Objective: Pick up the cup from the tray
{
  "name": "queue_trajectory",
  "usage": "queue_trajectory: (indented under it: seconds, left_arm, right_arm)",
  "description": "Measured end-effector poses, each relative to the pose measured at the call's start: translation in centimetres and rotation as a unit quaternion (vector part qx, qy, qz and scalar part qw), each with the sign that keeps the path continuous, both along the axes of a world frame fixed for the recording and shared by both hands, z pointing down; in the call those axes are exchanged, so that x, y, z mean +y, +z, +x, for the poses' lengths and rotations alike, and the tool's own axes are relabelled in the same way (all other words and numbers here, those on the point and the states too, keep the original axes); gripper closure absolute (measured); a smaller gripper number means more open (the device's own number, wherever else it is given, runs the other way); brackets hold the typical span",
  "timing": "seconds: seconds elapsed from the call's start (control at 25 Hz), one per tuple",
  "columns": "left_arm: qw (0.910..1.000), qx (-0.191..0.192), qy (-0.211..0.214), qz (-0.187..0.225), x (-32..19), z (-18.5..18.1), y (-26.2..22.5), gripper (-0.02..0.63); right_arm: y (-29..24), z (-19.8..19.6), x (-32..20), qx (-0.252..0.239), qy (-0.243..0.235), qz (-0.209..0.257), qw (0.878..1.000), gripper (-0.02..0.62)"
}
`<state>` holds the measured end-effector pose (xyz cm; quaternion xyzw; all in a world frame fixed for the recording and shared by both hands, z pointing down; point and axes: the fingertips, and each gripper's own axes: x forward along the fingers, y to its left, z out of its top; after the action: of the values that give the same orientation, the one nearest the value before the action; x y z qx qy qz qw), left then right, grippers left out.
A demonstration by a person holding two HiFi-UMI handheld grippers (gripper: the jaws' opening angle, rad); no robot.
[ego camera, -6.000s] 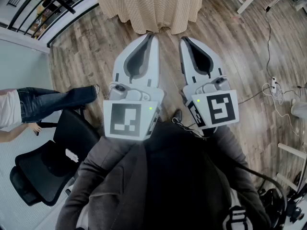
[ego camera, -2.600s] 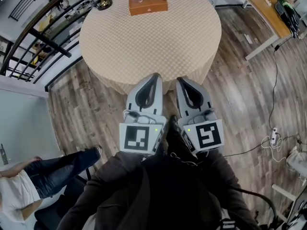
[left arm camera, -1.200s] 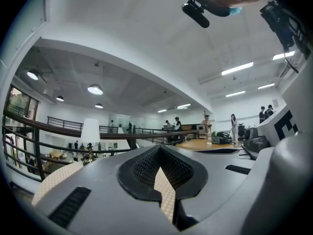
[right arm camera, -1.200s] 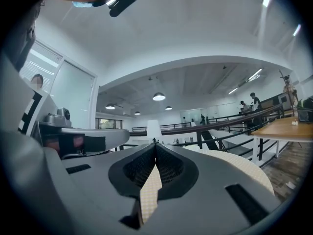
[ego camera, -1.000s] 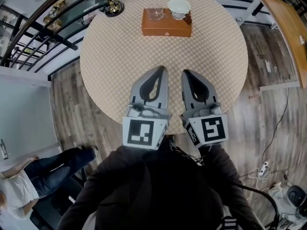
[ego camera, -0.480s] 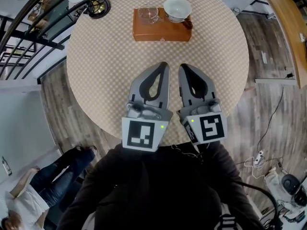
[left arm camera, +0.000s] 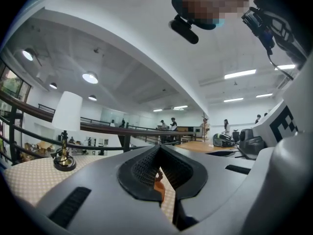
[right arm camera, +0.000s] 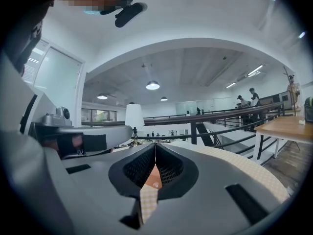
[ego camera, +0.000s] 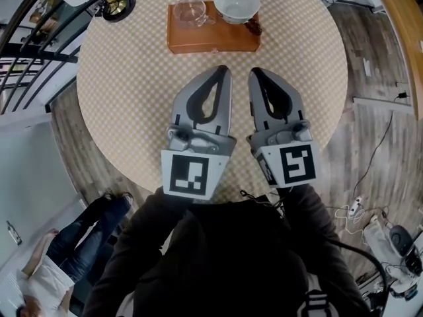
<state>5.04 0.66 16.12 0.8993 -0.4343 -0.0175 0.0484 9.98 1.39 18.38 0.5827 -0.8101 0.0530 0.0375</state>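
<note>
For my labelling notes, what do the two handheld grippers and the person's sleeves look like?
The left gripper and right gripper are pale grey tapering shells with black ribbed pads. Each carries a cube with black-and-white square markers. The sleeves are dark grey.

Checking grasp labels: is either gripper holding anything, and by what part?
Nothing held. Left gripper and right gripper are both shut, empty, short of the brown wooden tray.
</note>
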Motion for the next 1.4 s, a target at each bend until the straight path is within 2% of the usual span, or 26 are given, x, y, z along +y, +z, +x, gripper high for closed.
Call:
queue_trajectory:
  seconds: [0.32, 0.48, 0.52, 0.56, 0.6, 0.76, 1.0, 1.08, 1.28, 1.32, 1.4]
  left_arm:
    - [0.9996, -0.017, -0.002, -0.022, -4.2, 1.7, 4.6, 0.601]
    - [0.9993, -0.019, -0.009, -0.030, -6.6, 2.2, 6.4, 0.601]
    - [0.9992, -0.020, -0.011, -0.032, -7.1, 2.3, 6.9, 0.601]
    - [0.9991, -0.020, -0.013, -0.035, -7.5, 2.3, 7.2, 0.601]
    - [0.9990, -0.019, -0.016, -0.038, -7.9, 2.3, 7.6, 0.601]
    - [0.9983, -0.022, -0.021, -0.050, -8.9, 2.5, 8.8, 0.601]
    - [0.9970, -0.027, -0.021, -0.070, -9.5, 2.3, 10.9, 0.601]
    - [0.9968, -0.027, -0.019, -0.073, -9.5, 2.2, 11.2, 0.601]
    - [0.9963, -0.028, -0.016, -0.080, -9.4, 2.2, 11.7, 0.601]
    - [0.9962, -0.028, -0.016, -0.081, -9.5, 2.1, 11.7, 0.601]
    - [0.9960, -0.029, -0.016, -0.083, -9.6, 2.1, 11.8, 0.601]
  right_arm:
    - [4.4, 2.1, -3.6, -0.021, 0.012, -0.019, 1.000, 0.588]
    - [6.0, 3.8, -6.1, -0.017, 0.023, -0.020, 0.999, 0.587]
    - [6.3, 4.2, -6.7, -0.016, 0.025, -0.019, 0.999, 0.550]
    - [6.6, 4.6, -7.4, -0.014, 0.025, -0.020, 0.999, 0.471]
    - [6.9, 4.8, -8.0, -0.011, 0.024, -0.020, 0.999, 0.459]
    - [7.7, 5.1, -10.7, 0.000, 0.011, -0.022, 1.000, 0.459]
    - [10.8, 4.2, -13.9, 0.068, -0.006, -0.057, 0.996, 0.460]
    - [11.3, 4.2, -14.3, 0.073, -0.005, -0.066, 0.995, 0.461]
    - [11.5, 3.8, -14.8, 0.117, -0.015, -0.057, 0.991, 0.503]
    - [11.6, 3.6, -14.9, 0.120, -0.017, -0.059, 0.991, 0.517]
    - [11.4, 3.4, -14.9, 0.090, -0.020, -0.058, 0.994, 0.526]
